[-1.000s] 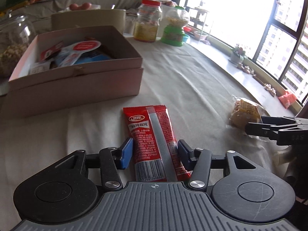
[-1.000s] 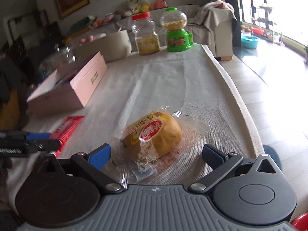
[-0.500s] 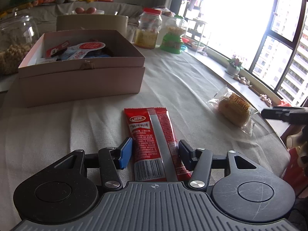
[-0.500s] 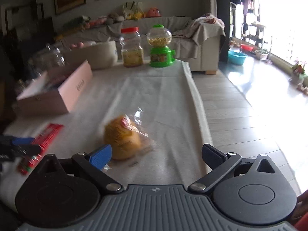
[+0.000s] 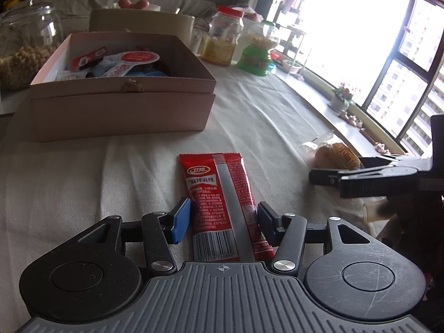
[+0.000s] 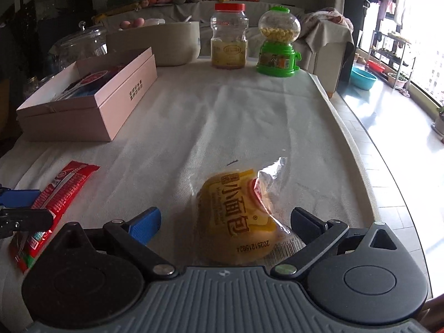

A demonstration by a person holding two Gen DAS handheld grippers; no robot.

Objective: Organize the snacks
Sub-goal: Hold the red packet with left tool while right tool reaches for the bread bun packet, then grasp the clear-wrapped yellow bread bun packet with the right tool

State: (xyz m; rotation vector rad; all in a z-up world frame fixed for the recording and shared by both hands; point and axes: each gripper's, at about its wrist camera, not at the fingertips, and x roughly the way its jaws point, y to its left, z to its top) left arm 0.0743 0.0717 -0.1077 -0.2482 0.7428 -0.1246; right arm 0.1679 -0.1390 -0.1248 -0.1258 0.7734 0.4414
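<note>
Snacks are waiting to be picked up from a cloth-covered table (image 6: 249, 111), and both tongs are lining up on one each, so the step in hand looks like the approach before the grasp.

Seen from the left wrist, the left gripper (image 5: 223, 219) is lying low and level over the cloth, pointing toward 12 o'clock. Its jaws are standing partly open, straddling the near end of a flat red snack packet (image 5: 222, 202). The right pad looks to be touching or nearly touching the packet's edge, the left pad is sitting just beside it, and nothing is gripped yet. At 11 o'clock, an open pink box (image 5: 122, 111) is already holding several packets.

Seen from the right wrist, the right gripper (image 6: 226, 222) is also sitting low, pointing toward 12 o'clock, with its jaws wide open on either side of a wrapped yellow bun (image 6: 236, 219). Neither pad is touching the bun. The pink box is lying well apart at 10 o'clock.

Next, each gripper probably needs to close: gently on the soft bun so it is not crushed, firmly on the thin packet, which may slip. Then comes a lift and carry to the box.
</note>
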